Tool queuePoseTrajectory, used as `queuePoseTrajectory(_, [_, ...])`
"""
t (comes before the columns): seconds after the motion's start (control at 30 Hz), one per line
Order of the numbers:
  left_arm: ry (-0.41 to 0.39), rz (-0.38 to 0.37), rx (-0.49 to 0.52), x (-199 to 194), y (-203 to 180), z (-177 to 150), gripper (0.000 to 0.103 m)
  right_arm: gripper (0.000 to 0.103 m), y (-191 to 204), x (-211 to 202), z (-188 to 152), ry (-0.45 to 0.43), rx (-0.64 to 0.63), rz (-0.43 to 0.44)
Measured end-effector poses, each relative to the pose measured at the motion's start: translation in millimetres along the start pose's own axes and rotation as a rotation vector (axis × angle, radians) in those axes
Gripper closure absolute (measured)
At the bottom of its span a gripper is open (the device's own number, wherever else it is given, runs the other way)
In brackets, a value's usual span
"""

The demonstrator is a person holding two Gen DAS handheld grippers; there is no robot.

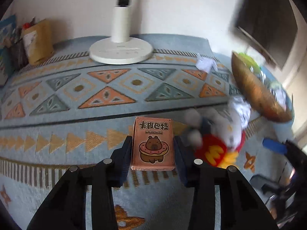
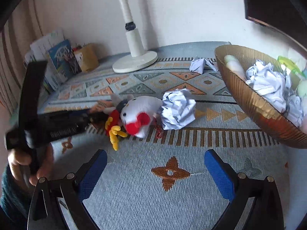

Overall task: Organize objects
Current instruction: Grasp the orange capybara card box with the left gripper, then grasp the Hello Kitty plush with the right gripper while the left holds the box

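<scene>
A pink playing-card box (image 1: pixel 153 126) with a cartoon capybara lies on the patterned blue rug (image 1: pixel 76 115). My left gripper (image 1: pixel 153 141) is shut on it, a dark pad pressed against each long side. Just right of the box lies a white plush toy (image 1: pixel 216 134) with a red bow, blurred here and sharper in the right wrist view (image 2: pixel 140 113). Beside the toy rests a crumpled paper ball (image 2: pixel 178 113). My right gripper (image 2: pixel 155 153) hangs open over bare rug, nothing between its blue pads. A golden ribbed bowl (image 2: pixel 255 105) at the right holds crumpled paper and pale items.
A white fan base (image 1: pixel 120 51) stands at the rug's far edge by the wall. A brown paper bag (image 1: pixel 38 42) and books (image 2: pixel 59 61) fill the far left corner. A smaller paper ball (image 2: pixel 197 65) lies near the bowl. Dark furniture (image 2: pixel 278 9) hangs upper right.
</scene>
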State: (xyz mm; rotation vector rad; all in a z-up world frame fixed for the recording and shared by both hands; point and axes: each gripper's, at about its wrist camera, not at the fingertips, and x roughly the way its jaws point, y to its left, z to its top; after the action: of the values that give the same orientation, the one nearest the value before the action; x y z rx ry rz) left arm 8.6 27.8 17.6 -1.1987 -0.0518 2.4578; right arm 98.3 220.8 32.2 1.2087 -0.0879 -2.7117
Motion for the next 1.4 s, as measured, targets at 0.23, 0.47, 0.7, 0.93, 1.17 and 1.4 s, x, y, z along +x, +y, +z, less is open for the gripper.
queuePoseTrajectory(0.23, [-0.110,0.136,-0.149,-21.0,30.4,-1.8,0.065,0.002,17.7,15.2,16.7,0.088,0.077,0.121])
queuePoseTrajectory(0.47, [-0.077,0.128,-0.200,-16.5,43.5,0.4,0.064,0.001,25.3,41.2,41.4,0.122,0.310,0.109])
queuePoseTrajectory(0.7, [-0.069,0.096,-0.240,-14.3,48.5,-0.6,0.064,0.003,52.9,-12.2,30.5,-0.011,0.075,0.050])
queuePoseTrajectory(0.93, [-0.068,0.104,-0.226,-12.7,45.6,-0.2,0.064,0.003,62.2,21.3,45.2,0.036,-0.014,-0.072])
queuePoseTrajectory(1.17, [-0.079,0.153,-0.174,-11.1,36.7,1.0,0.064,0.037,58.2,59.7,46.3,0.059,-0.045,-0.160])
queuePoseTrajectory(1.4, [-0.089,0.169,-0.122,-11.7,28.4,1.9,0.064,0.050,62.9,57.2,43.3,0.012,-0.060,-0.168])
